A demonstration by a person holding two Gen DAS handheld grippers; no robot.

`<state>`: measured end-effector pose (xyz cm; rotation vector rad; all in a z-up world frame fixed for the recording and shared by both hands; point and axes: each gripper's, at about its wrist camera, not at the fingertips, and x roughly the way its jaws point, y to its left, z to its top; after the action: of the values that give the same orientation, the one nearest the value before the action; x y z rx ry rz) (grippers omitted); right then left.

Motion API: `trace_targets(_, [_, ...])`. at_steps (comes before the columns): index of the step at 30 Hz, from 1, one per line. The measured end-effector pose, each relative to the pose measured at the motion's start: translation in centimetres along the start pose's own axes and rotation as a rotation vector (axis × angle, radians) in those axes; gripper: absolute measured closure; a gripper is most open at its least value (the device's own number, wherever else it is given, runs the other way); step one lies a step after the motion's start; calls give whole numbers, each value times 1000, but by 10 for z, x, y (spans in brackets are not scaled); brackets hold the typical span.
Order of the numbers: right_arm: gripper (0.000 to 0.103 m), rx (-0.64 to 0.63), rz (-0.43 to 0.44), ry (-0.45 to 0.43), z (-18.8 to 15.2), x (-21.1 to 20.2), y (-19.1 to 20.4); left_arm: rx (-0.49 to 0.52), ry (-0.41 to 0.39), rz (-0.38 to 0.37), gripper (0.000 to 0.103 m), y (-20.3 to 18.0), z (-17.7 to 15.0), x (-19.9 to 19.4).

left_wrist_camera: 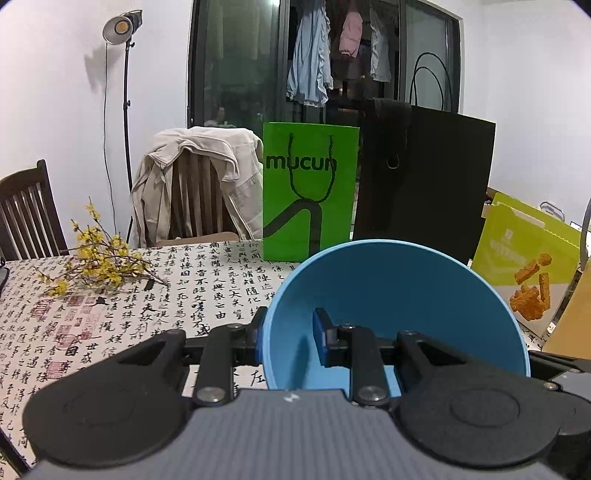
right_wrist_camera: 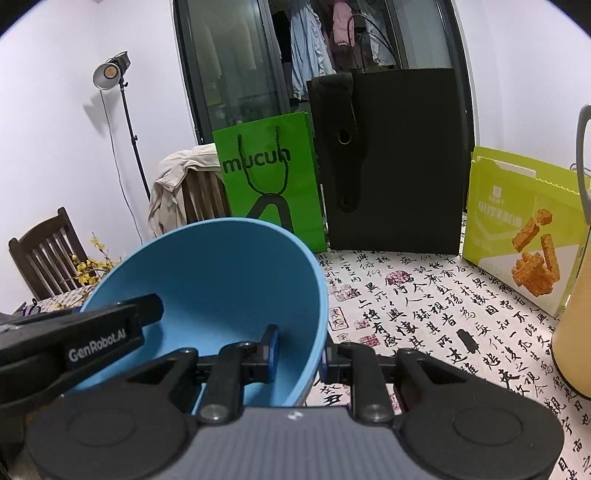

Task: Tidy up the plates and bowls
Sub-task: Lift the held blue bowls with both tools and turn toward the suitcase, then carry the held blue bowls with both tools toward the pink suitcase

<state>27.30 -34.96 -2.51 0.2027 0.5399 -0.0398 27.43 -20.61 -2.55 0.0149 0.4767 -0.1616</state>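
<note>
The table (right_wrist_camera: 443, 314), covered with a white cloth full of black calligraphy, fills the lower half of both views. At its far edge, in the middle of the frame, a big black bag (right_wrist_camera: 399, 158) stands upright, and just beside it on the left a green paper bag (left_wrist_camera: 310, 192) with the word "mucun". A yellow-green snack box (right_wrist_camera: 517, 229) stands at the right side of the right wrist view. In the upper left of both views you see a lamp on a stand (left_wrist_camera: 123, 26), and below it a wooden chair with a beige jacket (left_wrist_camera: 195, 177) hanging over its back. A branch of yellow flowers (left_wrist_camera: 99, 258) lies on the cloth at the left of the left wrist view.

You hold the blue bowl (left_wrist_camera: 391, 306) with both grippers at once. It is tilted, its opening turned to the cameras, in the lower middle of each view.

Your left gripper (left_wrist_camera: 288, 336) is nearly closed and pinches the bowl's left wall, one finger inside and one outside. Your right gripper (right_wrist_camera: 299, 349) is nearly closed too and pinches the right wall in the same way.
</note>
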Motion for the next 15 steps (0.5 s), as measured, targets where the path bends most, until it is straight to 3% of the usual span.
trace_targets(15, [83,-6,6,-27,-7,-28,21,-5,-41,-7,77,18,-6,-32])
